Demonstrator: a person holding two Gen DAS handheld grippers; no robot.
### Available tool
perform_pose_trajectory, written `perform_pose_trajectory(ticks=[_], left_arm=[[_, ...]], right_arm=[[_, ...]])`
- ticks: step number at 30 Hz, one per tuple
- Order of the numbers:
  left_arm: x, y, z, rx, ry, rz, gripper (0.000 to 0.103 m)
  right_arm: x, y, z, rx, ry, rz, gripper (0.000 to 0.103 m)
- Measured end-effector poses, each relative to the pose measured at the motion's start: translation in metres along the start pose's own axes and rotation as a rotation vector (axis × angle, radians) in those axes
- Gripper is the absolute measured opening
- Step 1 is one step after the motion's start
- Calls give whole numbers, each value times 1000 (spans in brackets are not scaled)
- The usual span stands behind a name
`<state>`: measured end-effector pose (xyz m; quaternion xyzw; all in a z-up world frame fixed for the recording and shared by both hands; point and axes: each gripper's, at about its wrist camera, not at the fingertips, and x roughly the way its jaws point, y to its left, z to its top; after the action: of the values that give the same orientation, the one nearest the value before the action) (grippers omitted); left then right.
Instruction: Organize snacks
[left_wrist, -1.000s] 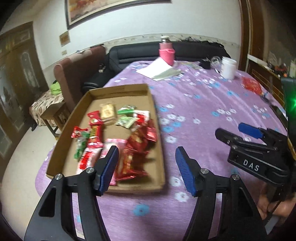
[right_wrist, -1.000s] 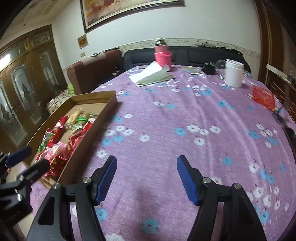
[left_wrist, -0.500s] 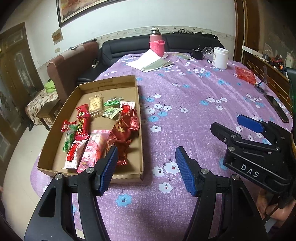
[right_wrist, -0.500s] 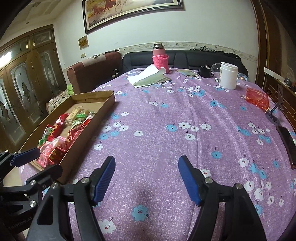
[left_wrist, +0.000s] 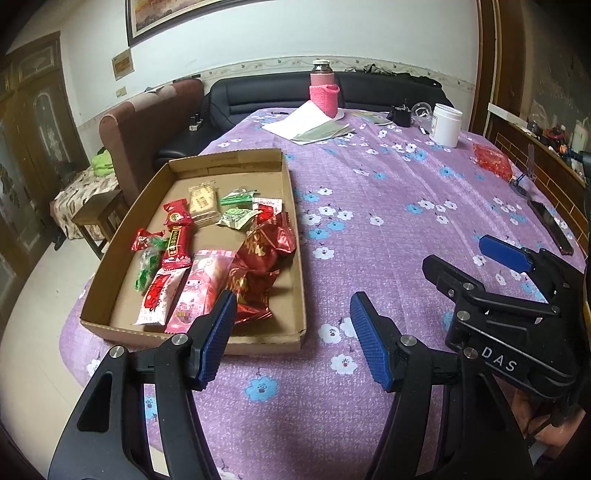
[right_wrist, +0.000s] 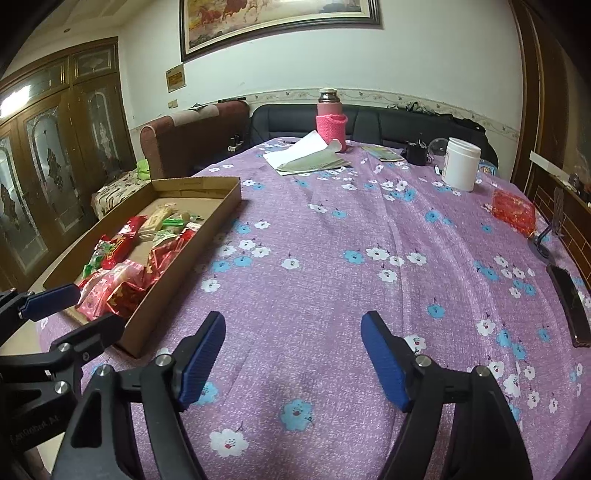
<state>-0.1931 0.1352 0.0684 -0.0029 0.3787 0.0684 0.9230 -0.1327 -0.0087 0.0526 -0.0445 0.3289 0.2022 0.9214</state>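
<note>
A shallow cardboard tray (left_wrist: 291, 206) lies on the purple flowered tablecloth at the table's left side; it also shows in the right wrist view (right_wrist: 207, 236). It holds several wrapped snacks: dark red foil packs (left_wrist: 266, 251), a pink pack (left_wrist: 201, 284), a red bar (left_wrist: 177, 240), green packs (left_wrist: 236, 216) and a beige biscuit pack (left_wrist: 203, 201). My left gripper (left_wrist: 291, 343) is open and empty, above the cloth near the tray's near right corner. My right gripper (right_wrist: 291, 358) is open and empty over bare cloth, right of the tray.
At the far end stand a pink flask (right_wrist: 330, 118), papers (right_wrist: 306, 157) and a white jar (right_wrist: 461, 162). A red bag (right_wrist: 513, 210), a phone stand (right_wrist: 546, 236) and a dark phone (right_wrist: 570, 306) lie near the right edge. A sofa and armchair stand behind.
Both grippers have pulled back and up from the table, so the tray and cloth look smaller and further away. Both stay open and empty.
</note>
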Motion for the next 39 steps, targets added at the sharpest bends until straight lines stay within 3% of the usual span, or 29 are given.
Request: perform_pose_trajectory(ticks=[8, 14, 15, 17, 20, 31, 35, 39], left_arm=[[-17, 13, -4, -39, -61, 20, 64], [-69, 25, -9, -84, -300, 135, 65], [-79, 27, -11, -94, -344, 154, 68], [-102, 30, -17, -117, -448, 187, 92], [-122, 37, -25, -146, -554, 196, 102], [-91, 53, -15, -204, -319, 75, 102], [-76, 45, -17, -189, -235, 162, 102], [-65, 43, -22, -201, -189, 173, 102]], right_arm=[[-5, 16, -3, -43, 15, -17, 78], [-11, 28, -7, -63, 18, -5, 78], [-12, 31, -7, -67, 16, -2, 78], [-16, 36, -8, -78, 10, 4, 78], [-23, 44, -9, -92, -3, 15, 78], [-36, 63, -20, -129, -8, 59, 78], [-35, 68, -23, -141, 5, 83, 79], [-30, 69, -26, -145, 27, 86, 79]])
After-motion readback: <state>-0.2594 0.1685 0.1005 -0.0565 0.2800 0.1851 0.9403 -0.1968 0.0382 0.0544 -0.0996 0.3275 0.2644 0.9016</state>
